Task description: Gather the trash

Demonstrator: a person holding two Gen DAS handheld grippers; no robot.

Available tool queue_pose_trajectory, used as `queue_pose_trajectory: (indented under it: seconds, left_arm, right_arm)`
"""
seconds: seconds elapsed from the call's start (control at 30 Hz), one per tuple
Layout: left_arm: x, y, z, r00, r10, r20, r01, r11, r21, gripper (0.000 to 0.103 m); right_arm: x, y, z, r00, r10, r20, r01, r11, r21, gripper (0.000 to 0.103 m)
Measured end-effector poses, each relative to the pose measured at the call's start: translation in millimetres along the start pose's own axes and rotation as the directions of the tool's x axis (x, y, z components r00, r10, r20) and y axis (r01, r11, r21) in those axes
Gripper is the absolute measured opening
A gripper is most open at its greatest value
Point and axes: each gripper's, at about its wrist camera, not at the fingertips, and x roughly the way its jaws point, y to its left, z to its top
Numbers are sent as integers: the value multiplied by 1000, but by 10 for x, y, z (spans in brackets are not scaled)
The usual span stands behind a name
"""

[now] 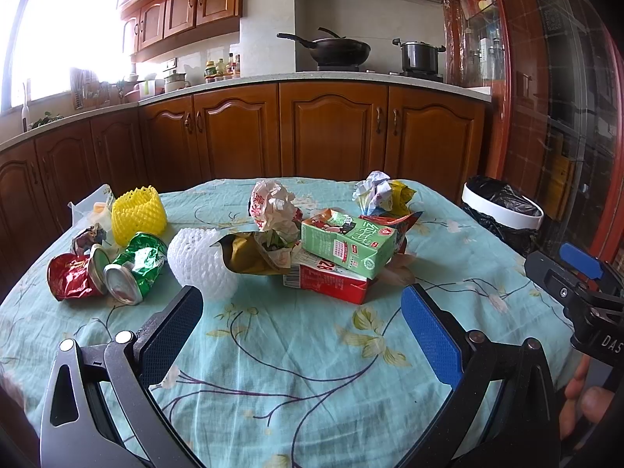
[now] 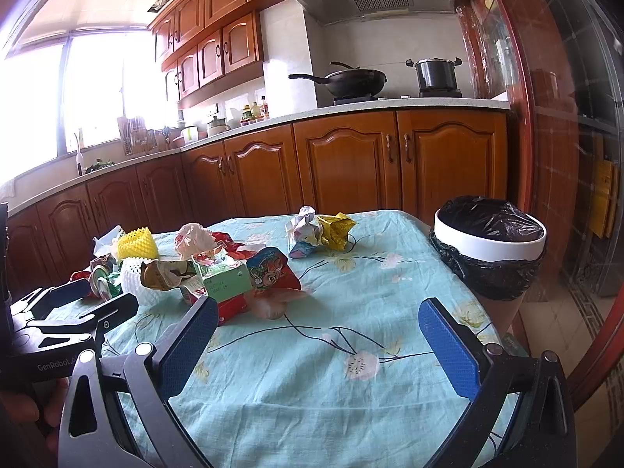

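Observation:
Trash lies across a table with a teal flowered cloth (image 1: 296,355). In the left wrist view I see a green carton (image 1: 347,243) on a red carton (image 1: 327,282), a white foam net (image 1: 201,263), a yellow foam net (image 1: 138,214), a crushed green can (image 1: 134,269), a crushed red can (image 1: 74,277), crumpled paper (image 1: 273,204) and a paper-and-yellow-wrapper wad (image 1: 380,193). My left gripper (image 1: 302,306) is open and empty, just short of the cartons. My right gripper (image 2: 318,318) is open and empty over the cloth, near the red carton (image 2: 230,306). A white bin with a black liner (image 2: 489,241) stands off the table's right edge.
Wooden kitchen cabinets (image 1: 331,132) run behind the table, with a wok (image 1: 339,52) and a pot (image 1: 419,56) on the stove. A red-framed glass door (image 2: 565,156) is on the right. The other gripper's body shows at each view's edge (image 1: 577,288).

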Motion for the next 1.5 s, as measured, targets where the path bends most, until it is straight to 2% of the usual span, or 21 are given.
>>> queue_pose_trajectory:
  seconds: [0.53, 0.7, 0.93, 1.17, 1.27, 1.43, 1.5]
  left_arm:
    - [10, -8, -7, 1000, -3, -6, 3, 1000, -1, 103]
    - [32, 36, 5, 1000, -13, -23, 12, 1000, -14, 103]
    - [156, 315, 69, 998, 16, -57, -20, 997, -70, 103]
    - [275, 692, 191, 994, 81, -75, -90, 988, -123, 102]
    - [339, 853, 258, 991, 110, -82, -120, 984, -132, 99]
    - [526, 1027, 329, 985, 119, -124, -133, 985, -110, 93]
    - [625, 1050, 344, 982, 119, -147, -133, 987, -86, 91]
  right_arm:
    - [-6, 8, 11, 1000, 4, -1, -4, 1000, 3, 103]
    - [37, 23, 51, 999, 41, -29, -40, 999, 22, 103]
    - [179, -17, 134, 992, 102, -68, -98, 994, 52, 103]
    - [401, -72, 250, 978, 173, -119, -159, 980, 117, 102]
    - [517, -58, 321, 970, 202, -137, -184, 974, 134, 96]
    - [780, 10, 442, 950, 252, -185, -224, 961, 159, 75]
    - [907, 38, 486, 938, 275, -210, -241, 955, 175, 72]
